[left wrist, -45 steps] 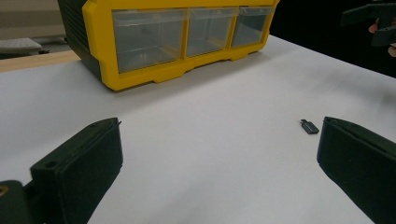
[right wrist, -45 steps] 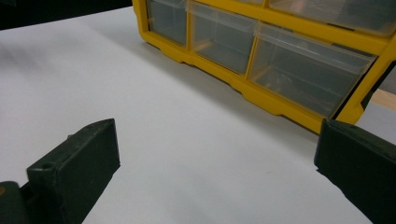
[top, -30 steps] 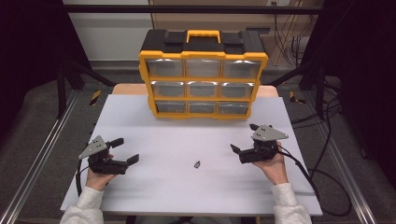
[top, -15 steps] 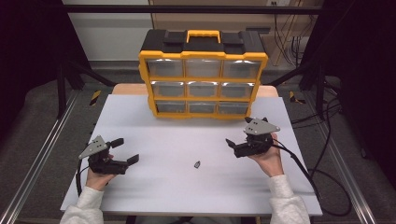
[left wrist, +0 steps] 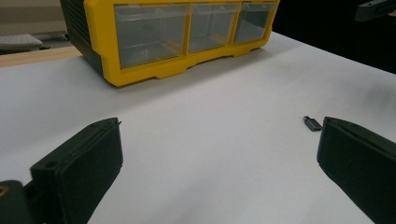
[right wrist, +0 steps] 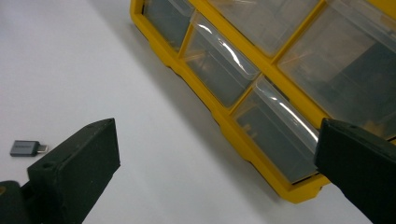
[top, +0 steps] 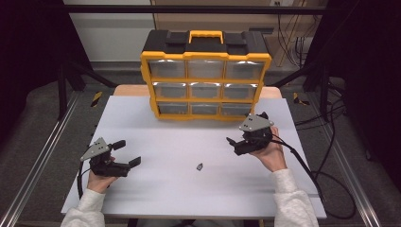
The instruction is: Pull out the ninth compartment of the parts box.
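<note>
Your right gripper point(top: 240, 142) has its jaws spread wide with nothing between them, and it looks straight at the bottom row of clear drawers in the yellow organizer point(top: 205, 75), which suggests you are lining up on a drawer. Your left gripper point(top: 126, 153) rests low at the near left of the white table point(top: 189, 198), equally wide open and empty, seemingly just waiting. The small grey USB adapter point(top: 200, 166) lies loose on the table between the two. Since a second ago, your right gripper has moved forward toward the organizer; your left has stayed put.
</note>
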The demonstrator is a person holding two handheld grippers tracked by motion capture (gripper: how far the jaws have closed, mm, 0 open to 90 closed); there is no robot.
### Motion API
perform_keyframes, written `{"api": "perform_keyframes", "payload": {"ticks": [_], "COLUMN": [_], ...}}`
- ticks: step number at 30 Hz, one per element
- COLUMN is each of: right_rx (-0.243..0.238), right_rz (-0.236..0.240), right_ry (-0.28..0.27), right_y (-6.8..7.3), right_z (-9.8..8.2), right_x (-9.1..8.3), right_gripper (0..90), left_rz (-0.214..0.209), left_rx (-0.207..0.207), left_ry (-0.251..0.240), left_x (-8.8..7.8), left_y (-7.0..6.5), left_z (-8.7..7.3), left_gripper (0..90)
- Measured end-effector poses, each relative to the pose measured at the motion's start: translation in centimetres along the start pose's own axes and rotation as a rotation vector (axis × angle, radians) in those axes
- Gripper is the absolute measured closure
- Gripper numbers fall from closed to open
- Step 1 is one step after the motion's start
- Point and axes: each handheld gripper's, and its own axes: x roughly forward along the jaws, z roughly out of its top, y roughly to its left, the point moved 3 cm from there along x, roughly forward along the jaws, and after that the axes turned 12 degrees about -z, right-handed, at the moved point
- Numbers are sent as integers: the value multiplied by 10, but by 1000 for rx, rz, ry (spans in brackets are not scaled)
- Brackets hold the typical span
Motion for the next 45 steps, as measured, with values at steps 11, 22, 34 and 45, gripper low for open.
{"api": "perform_keyframes", "payload": {"ticks": [11, 22, 34, 45], "right_rx": [-104, -178, -271, -363], "right_rz": [-38, -51, -77, -102], "right_ry": [42, 77, 138, 171], "right_y": [-2, -3, -2, -1], "right_z": [8, 14, 17, 15], "right_x": [7, 15, 31, 42], "right_gripper": [6, 6, 6, 11], "left_rz": [4, 10, 14, 15], "left_rx": [-1, 0, 1, 2], "left_ry": [2, 10, 15, 21], "left_x": [0, 1, 1, 2], "left_y": [1, 1, 2, 2], "left_z": [-1, -2, -2, -3], "left_gripper": [0, 0, 0, 0]}}
